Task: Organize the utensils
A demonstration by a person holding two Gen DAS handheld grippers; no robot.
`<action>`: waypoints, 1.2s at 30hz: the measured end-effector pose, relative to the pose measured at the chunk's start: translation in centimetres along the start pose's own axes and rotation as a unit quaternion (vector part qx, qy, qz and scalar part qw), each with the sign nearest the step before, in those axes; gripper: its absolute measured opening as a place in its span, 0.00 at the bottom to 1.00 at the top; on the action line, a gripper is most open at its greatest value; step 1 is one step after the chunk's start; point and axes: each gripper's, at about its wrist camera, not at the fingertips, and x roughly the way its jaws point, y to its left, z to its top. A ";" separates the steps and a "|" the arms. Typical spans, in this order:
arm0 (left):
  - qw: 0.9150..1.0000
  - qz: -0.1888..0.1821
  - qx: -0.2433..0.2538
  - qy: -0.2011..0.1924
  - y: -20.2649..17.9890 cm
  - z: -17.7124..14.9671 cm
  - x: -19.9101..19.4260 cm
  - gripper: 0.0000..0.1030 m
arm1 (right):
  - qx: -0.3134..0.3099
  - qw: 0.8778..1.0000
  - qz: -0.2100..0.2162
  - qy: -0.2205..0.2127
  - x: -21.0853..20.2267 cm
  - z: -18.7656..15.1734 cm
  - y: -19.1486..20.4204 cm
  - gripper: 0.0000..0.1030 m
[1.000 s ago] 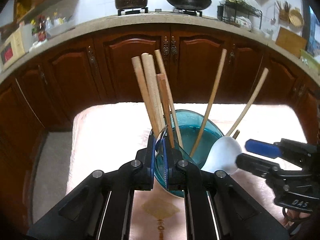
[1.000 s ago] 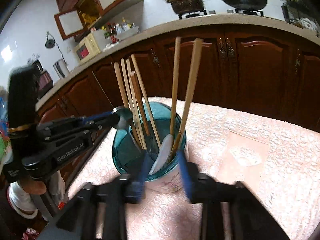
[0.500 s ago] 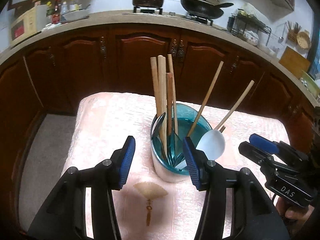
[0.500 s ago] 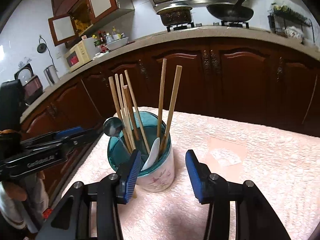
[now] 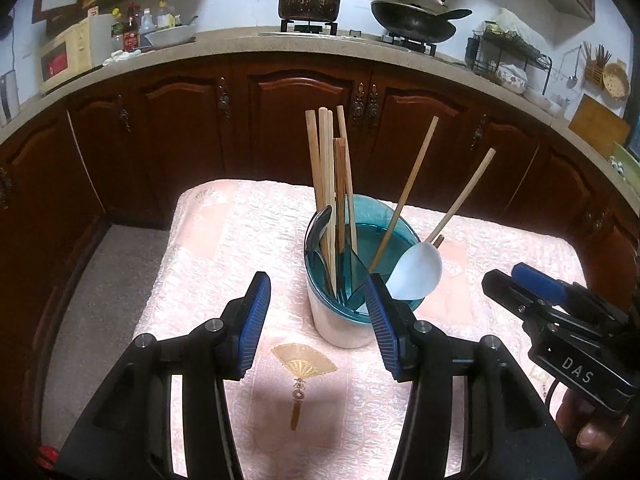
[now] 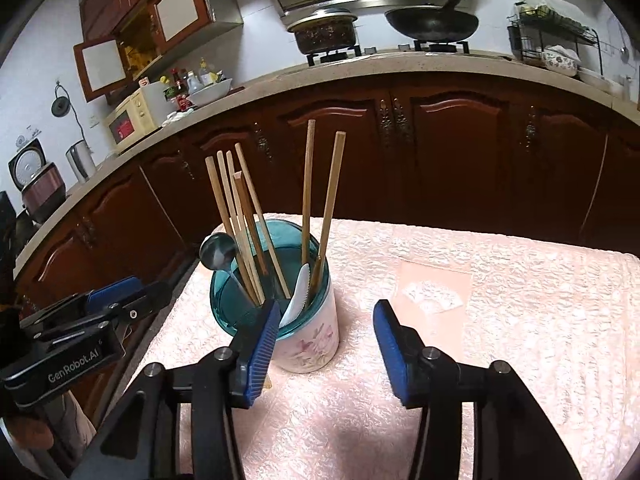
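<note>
A white floral utensil holder with a teal rim stands on the pink tablecloth. It holds several wooden chopsticks, a white spoon and a metal spoon. My left gripper is open and empty, just in front of the holder. My right gripper is open and empty, to the holder's right and in front of it. Each gripper shows in the other's view.
The pink tablecloth covers the table, with a fan motif near me. Dark wood cabinets and a counter with a pot and wok stand behind. The floor lies left of the table.
My left gripper let go of the metal spoon in the holder, opened and pulled back. My right gripper also drew back from the holder and stays open.
</note>
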 end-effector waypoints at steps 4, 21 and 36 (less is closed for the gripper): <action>1.000 0.011 0.008 -0.005 -0.3 -0.1 -0.3 0.47 | -0.011 1.000 -0.009 -0.014 -1.0 0.2 0.4 0.55; 0.999 0.029 0.015 -0.015 -0.6 -0.5 -0.9 0.47 | -0.026 0.999 -0.018 -0.013 -1.4 0.2 0.9 0.57; 0.999 0.039 0.020 -0.022 -0.9 -1.1 -1.2 0.47 | -0.022 0.999 -0.022 -0.013 -1.1 0.2 0.6 0.57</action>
